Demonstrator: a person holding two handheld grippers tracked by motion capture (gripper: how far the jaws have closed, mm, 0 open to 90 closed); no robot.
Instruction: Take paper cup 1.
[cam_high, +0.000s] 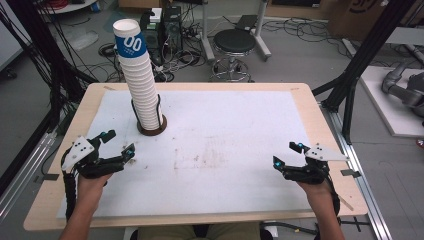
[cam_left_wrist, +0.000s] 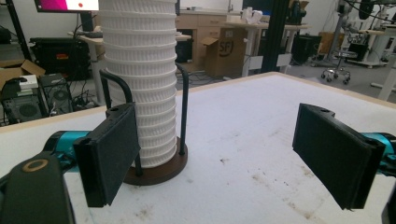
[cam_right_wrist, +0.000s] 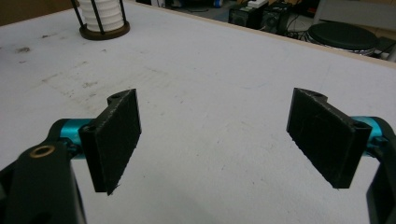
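A tall stack of white ribbed paper cups stands in a wire-and-wood cup holder on the far left part of the desk, its topmost cup wearing a blue band with white numerals. The stack leans a little toward the far left as seen from the high view, and it rises well above the holder's black uprights.

The left gripper hovers near the desk's left edge, close to the holder's base but apart from it; its jaws are spread wide with nothing between them. In the left gripper view the stack sits just beyond the left jaw (partly behind it, so the line of approach is not yet centred). The right gripper waits well apart at the right side of the desk, jaws likewise released and empty, with the holder far off in the right gripper view.

This reads as the opening step: both tools parked, no cup touched yet. The likely next move falls to the left gripper, which would need to rise toward the top of the stack and swing so that a cup's rim sits between the jaws before closing gently. Squeezing too hard could crush thin paper, and a sideways tug might topple the leaning column.
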